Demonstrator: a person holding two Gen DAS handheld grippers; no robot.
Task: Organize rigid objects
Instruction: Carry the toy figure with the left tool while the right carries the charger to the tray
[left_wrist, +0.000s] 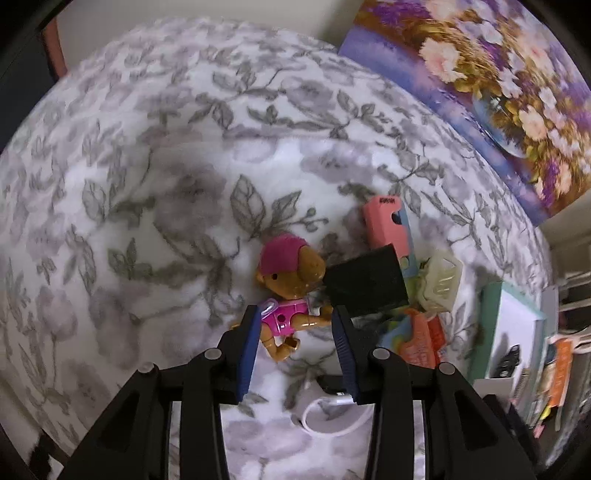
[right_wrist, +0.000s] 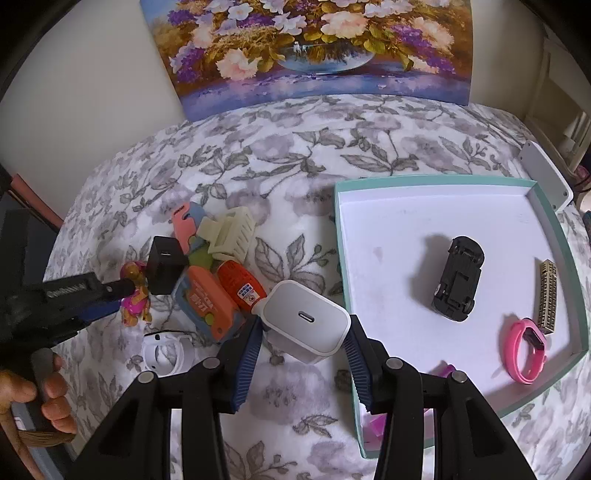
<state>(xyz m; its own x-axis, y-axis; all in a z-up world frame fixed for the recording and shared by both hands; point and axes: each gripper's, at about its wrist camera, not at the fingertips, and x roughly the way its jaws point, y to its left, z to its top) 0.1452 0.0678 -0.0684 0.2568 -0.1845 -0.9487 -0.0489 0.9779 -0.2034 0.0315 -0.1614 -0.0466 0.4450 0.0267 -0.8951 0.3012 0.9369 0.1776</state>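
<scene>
My left gripper (left_wrist: 295, 314) is open, its blue pads on either side of a toy dog figure (left_wrist: 286, 286) in pink cap and vest lying on the floral bedspread; the pads are apart from it. The figure also shows in the right wrist view (right_wrist: 135, 291), with the left gripper's fingers (right_wrist: 110, 288) at it. My right gripper (right_wrist: 304, 325) is open around a white USB charger (right_wrist: 308, 319) that rests on the bedspread. A black charger cube (left_wrist: 367, 282) lies just right of the figure. A teal-rimmed white tray (right_wrist: 341, 258) holds a black toy car (right_wrist: 458, 282), a pink wristband (right_wrist: 524, 350) and a brass clip (right_wrist: 548, 295).
A pile holds a pink case (left_wrist: 384, 225), a cream hair claw (right_wrist: 232, 232), an orange glue bottle (right_wrist: 240, 284) and an orange-and-blue toy (right_wrist: 207, 306). A white earbud case (right_wrist: 162, 354) lies at the front left. A flower painting (right_wrist: 314, 48) leans on the wall.
</scene>
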